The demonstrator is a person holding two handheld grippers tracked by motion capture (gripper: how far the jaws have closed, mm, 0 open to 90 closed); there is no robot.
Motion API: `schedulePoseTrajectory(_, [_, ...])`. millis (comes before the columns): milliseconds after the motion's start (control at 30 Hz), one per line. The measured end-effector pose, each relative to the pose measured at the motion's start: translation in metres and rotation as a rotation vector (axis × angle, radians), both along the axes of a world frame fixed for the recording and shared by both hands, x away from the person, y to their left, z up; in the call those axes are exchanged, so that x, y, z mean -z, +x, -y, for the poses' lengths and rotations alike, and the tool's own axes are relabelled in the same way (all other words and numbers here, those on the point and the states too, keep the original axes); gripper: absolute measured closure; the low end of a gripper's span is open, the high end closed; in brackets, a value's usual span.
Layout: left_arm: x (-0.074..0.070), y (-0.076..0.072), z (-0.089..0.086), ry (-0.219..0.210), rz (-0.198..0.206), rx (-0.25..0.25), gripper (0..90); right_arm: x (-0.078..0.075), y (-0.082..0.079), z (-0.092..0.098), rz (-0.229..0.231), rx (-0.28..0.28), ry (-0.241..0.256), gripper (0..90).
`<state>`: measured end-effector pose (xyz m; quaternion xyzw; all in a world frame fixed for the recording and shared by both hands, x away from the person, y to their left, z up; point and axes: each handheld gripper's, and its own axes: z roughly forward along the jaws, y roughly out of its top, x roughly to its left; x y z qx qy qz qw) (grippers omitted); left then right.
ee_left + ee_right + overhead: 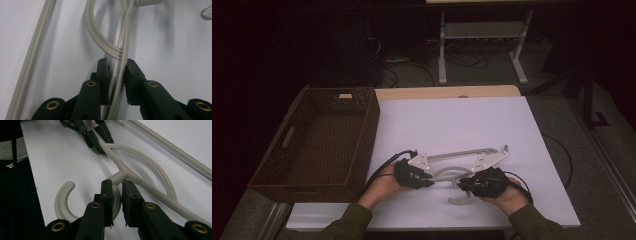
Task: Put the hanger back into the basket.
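Observation:
A pale grey plastic clothes hanger (451,172) lies flat on the white tabletop (462,120), near the front edge. My left gripper (428,181) is shut on one of its curved shoulder arms (100,37), and the bar runs straight between the left jaws (117,63). My right gripper (463,185) is shut on the neck of the hook. In the right gripper view the hook (61,202) curls out to the left of its jaws (117,184). The left gripper (96,138) shows farther off there, clamped on the same hanger (150,167).
A large brown wicker basket (319,140) stands at the table's left side, and I see nothing in it. The hanger's long straight bar (462,154) lies just beyond both grippers. Bare white surface stretches behind and to the right. Desk legs and cables stand on the dark floor beyond.

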<state>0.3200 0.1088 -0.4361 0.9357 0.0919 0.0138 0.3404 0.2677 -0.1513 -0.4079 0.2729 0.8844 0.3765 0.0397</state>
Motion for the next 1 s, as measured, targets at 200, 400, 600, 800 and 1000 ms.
schedulePoseTrajectory(200, [0.000,-0.003,0.001,-0.001,-0.001,0.040,80.7,0.001,0.002,0.003,0.011,0.007,0.005,78.4])
schedulePoseTrajectory(400, [0.000,-0.003,0.001,-0.008,-0.018,0.050,81.6,-0.001,0.004,0.005,0.013,0.032,0.028,62.8])
schedulePoseTrajectory(600, [0.001,-0.003,0.002,-0.008,-0.031,0.049,81.6,-0.002,0.005,0.005,0.045,0.084,0.049,34.6])
schedulePoseTrajectory(800, [-0.004,-0.003,-0.001,-0.035,-0.031,0.034,81.8,-0.006,0.006,0.015,0.107,0.135,0.136,18.1])
schedulePoseTrajectory(1000, [-0.008,-0.002,-0.005,-0.057,-0.033,0.010,82.0,-0.016,0.004,0.039,0.189,0.218,0.240,16.5])
